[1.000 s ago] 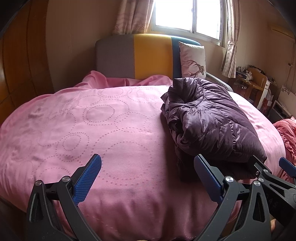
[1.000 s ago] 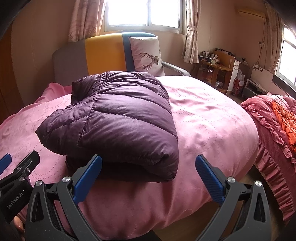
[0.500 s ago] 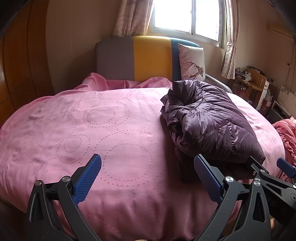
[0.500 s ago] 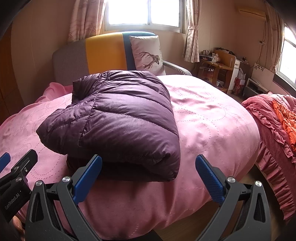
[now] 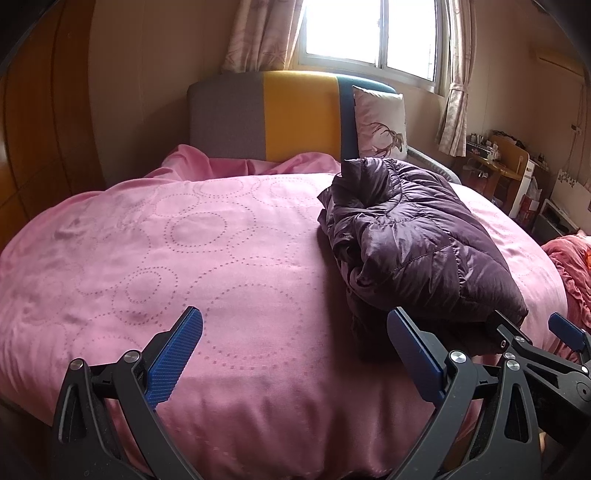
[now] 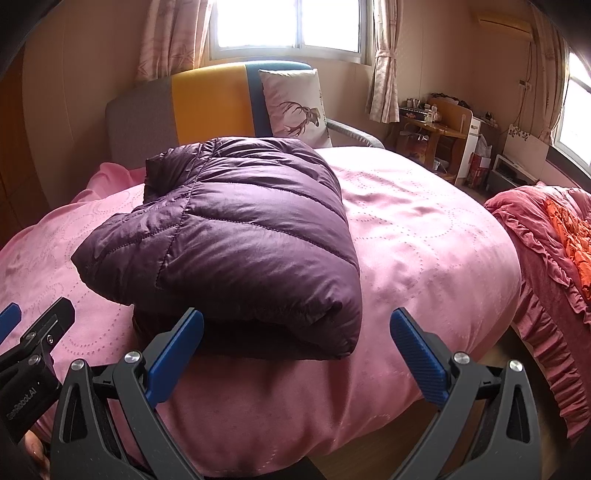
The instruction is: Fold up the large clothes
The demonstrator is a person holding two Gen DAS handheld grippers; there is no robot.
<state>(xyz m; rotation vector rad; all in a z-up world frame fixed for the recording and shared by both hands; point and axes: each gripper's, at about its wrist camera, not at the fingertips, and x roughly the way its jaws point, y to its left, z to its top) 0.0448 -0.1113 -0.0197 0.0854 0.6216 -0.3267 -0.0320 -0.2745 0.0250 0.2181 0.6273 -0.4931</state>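
Fingers of both the left gripper (image 5: 295, 354) and right gripper (image 6: 297, 354) are spread, holding nothing, just short of the folded purple jacket (image 6: 236, 236) on the pink bed (image 5: 184, 258). Folding looks finished; withdrawing likely comes next.

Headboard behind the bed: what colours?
Headboard: grey, yellow and dark teal-blue vertical panels. Clearest in the left wrist view.

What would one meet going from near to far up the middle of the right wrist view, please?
Open right claw → folded purple quilted puffer jacket → pink circle-patterned bedspread → white deer-print pillow → grey, yellow and blue headboard → bright window.
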